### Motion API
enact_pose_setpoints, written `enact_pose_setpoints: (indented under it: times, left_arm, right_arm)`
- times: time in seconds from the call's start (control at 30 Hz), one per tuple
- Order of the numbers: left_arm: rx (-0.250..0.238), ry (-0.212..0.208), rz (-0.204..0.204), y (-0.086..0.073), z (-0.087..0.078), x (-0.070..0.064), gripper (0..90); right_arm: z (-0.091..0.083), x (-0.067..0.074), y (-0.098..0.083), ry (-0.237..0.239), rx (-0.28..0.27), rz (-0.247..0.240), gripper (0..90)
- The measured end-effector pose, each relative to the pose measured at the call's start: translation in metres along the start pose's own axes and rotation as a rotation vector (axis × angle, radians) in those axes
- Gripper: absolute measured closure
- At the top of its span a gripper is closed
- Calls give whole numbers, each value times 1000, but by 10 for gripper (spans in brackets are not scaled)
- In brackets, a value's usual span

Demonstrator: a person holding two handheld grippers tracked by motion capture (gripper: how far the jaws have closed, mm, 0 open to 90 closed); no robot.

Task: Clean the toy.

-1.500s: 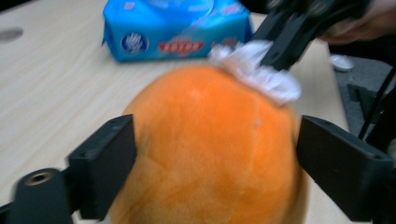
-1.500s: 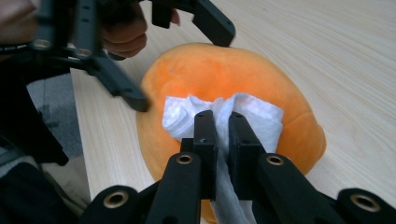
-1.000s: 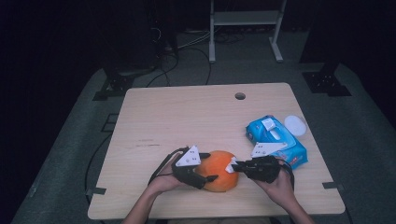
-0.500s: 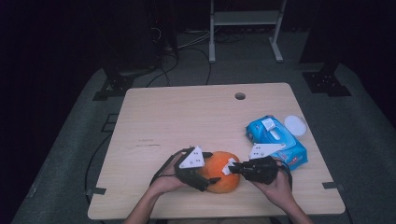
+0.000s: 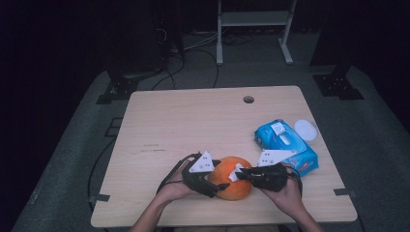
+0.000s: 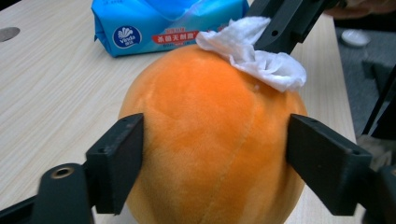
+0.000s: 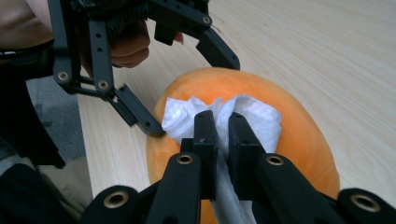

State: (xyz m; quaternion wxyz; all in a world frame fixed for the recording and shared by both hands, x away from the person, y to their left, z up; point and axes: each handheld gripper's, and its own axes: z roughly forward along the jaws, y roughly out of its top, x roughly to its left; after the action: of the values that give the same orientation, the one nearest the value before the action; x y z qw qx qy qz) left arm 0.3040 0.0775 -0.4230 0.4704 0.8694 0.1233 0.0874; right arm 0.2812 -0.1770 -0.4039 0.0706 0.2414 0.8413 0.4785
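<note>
An orange plush ball (image 5: 235, 183) sits on the bench (image 5: 193, 125) close to its near edge, roughly midway along it. The left tongs (image 6: 215, 154) straddle the ball from the person's left; in the left gripper view their two black jaws stand at either flank of the plush, the left jaw against the fabric and the right one at its edge. These jaws have just been closing with the ball between them, and the pictures do not settle whether they actually press it.

The right tongs (image 7: 222, 128) are clenched on a crumpled white tissue (image 7: 247, 116), the jaws pinching a fold of it nearly together. The tissue lies on the top of the ball, touching the plush, on the side toward the right hand (image 5: 285, 193). In the high view the right tongs (image 5: 241, 173) reach in from the person's right and meet the ball from above.

A blue pack of wet wipes (image 5: 285, 145) lies toward the bench's right edge, just behind the right hand. A small white round lid (image 5: 305, 128) rests beside the pack, nearer that right edge.
</note>
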Motion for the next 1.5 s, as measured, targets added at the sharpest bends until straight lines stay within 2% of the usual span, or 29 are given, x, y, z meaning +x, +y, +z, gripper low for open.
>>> enact_pose_setpoints:
  times: [0.07, 0.1, 0.2, 0.23, 0.27, 0.37, 0.47, 0.5, 0.53, 0.57, 0.63, 0.67, 0.7, 0.73, 0.8, 0.9, 1.0, 1.03, 1.07, 1.1, 1.13, 1.17, 1.2, 1.23, 1.27, 1.33, 1.4, 1.47, 1.5]
  left_arm:
    - [-8, 17, -57, -3, 0, 7, 136]
    - [-6, 7, -74, -5, 1, 8, 119]
    - [-9, -1, -62, -6, 2, 6, 187]
    - [-1, 6, -29, -2, 2, 2, 203]
    - [-1, 6, -29, -2, 2, 2, 210]
    - [19, -5, 17, 2, 2, -5, 215]
    - [12, -14, 4, 0, 1, -1, 188]
    - [7, -3, -23, -2, 1, 4, 163]
    - [7, -3, -23, -2, 1, 4, 131]
    - [11, 19, -59, -5, 2, 7, 114]
    - [13, 11, -69, -6, 4, 7, 138]
    - [13, 6, -65, -7, 4, 6, 138]
    - [19, 21, -38, -3, 4, 1, 211]
    - [19, 25, -34, 0, 4, -2, 228]
    - [16, 12, -10, 6, 3, -7, 239]
    - [11, -5, -1, 8, 3, -10, 238]
    - [-28, -36, -27, 6, 0, -5, 184]
    - [-34, -11, -54, 4, 0, -1, 148]
    - [-34, -11, -54, 4, 0, -1, 115]
    - [-5, 29, -63, 1, 4, 1, 95]
    - [-5, 29, -63, 1, 4, 1, 91]
    - [-7, -8, -110, -2, 7, 3, 106]
    - [-7, -8, -110, -2, 7, 3, 179]
    - [-15, -5, -90, -2, 7, 0, 220]
    - [-15, -5, -90, -2, 7, 0, 259]
    - [-10, 27, -46, 7, 3, -5, 323]
    - [-9, 31, -28, 11, 3, -9, 339]
    - [-6, 26, 18, 17, 1, -17, 329]
    - [-6, 26, 18, 17, 1, -17, 313]
  right_arm:
    - [-3, -7, -4, 0, -1, 29, 828]
    - [-4, -9, -6, -3, 0, 38, 828]
    - [-6, -12, -7, -5, -4, 48, 827]
    - [-6, -10, -5, -8, -7, 48, 827]
    - [-6, -10, -5, -8, -7, 48, 827]
    - [-6, -5, 0, 9, -24, 31, 826]
    - [-6, -6, -3, 18, -18, 34, 827]
    - [-6, -7, -3, 19, -16, 39, 827]
    - [-6, -8, -4, 18, -13, 37, 827]
    - [-7, -9, -5, 20, -11, 42, 827]
    - [-7, -10, -7, 21, -12, 48, 826]
    - [-7, -10, -7, 21, -12, 48, 826]
    - [-7, -9, -5, 15, -19, 48, 826]
    - [-7, -6, -3, 11, -21, 38, 826]
    - [-7, -2, 0, 21, -35, 26, 826]
    - [-9, -1, 2, 25, -35, 19, 826]
    - [-13, -9, -4, 33, -20, 41, 827]
    - [-13, -11, -6, 35, -14, 48, 827]
    - [-13, -12, -7, 37, -13, 54, 827]
    - [-13, -13, -9, 40, -10, 58, 827]
    - [-13, -13, -9, 39, -6, 61, 827]
    - [-13, -13, -10, 37, -3, 59, 827]
    - [-13, -13, -10, 37, -3, 59, 827]
    - [-12, -13, -8, 29, -5, 56, 826]
    - [-12, -13, -8, 29, -5, 56, 826]
    - [-13, -9, -3, 17, -40, 60, 824]
    - [-13, -6, 0, 19, -57, 52, 824]
    - [-15, -2, 6, 17, -59, 19, 825]
    - [-15, -2, 6, 17, -59, 19, 825]
